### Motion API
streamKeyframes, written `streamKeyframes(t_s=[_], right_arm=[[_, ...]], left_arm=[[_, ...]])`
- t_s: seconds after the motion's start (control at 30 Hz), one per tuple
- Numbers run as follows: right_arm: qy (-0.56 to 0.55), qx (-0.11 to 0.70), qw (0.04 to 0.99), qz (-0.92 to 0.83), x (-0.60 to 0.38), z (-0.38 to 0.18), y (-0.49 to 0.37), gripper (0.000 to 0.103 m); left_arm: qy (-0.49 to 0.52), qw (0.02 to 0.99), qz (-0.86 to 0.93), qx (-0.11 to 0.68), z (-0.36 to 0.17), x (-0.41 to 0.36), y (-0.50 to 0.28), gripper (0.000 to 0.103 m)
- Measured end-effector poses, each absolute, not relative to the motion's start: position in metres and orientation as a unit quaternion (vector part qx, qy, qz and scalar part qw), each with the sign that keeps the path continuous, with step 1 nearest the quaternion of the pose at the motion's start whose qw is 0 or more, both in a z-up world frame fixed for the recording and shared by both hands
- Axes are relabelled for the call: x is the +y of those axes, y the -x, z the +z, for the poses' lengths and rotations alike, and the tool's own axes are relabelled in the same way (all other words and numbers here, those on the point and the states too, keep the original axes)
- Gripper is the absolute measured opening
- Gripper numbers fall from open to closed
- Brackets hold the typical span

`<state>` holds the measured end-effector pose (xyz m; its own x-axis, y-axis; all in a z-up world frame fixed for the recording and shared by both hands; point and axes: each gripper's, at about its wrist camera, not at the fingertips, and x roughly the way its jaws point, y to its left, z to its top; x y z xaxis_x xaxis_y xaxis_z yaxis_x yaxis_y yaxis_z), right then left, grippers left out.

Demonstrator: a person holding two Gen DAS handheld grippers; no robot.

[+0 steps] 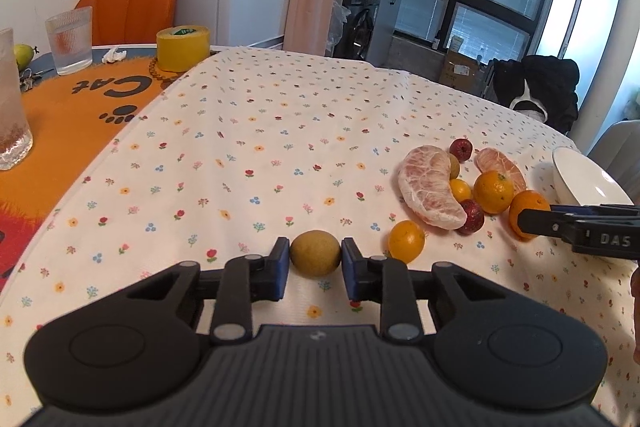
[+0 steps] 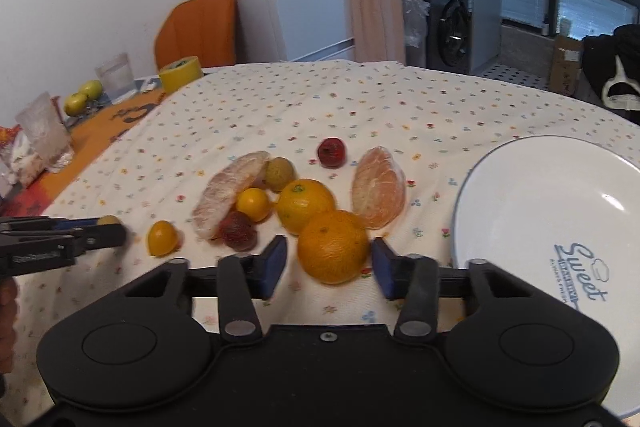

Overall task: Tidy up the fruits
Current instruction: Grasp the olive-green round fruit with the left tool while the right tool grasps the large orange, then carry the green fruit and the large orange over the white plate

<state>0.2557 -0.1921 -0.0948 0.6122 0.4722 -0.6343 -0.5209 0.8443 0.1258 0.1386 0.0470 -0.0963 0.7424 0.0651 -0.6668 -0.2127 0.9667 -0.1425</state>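
Right wrist only: plate (image 2: 520, 187) lettering.

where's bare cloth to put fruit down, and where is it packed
Free: the floral tablecloth between the yellow tape roll and the fruit cluster, and the white plate, which is empty. Crowded: the cluster itself, where the right tool straddles an orange.
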Motion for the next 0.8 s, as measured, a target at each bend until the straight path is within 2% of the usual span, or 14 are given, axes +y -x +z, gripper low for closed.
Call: streamKeyframes(t_s=[0.8], right_arm=[[-0.003,0.296,0.909,0.294,-0.245,-0.066,-0.219,0.037]], left_arm=[[0.077,0.947,0.038,0.31,-0.061,-0.002,-0.125,0.026]])
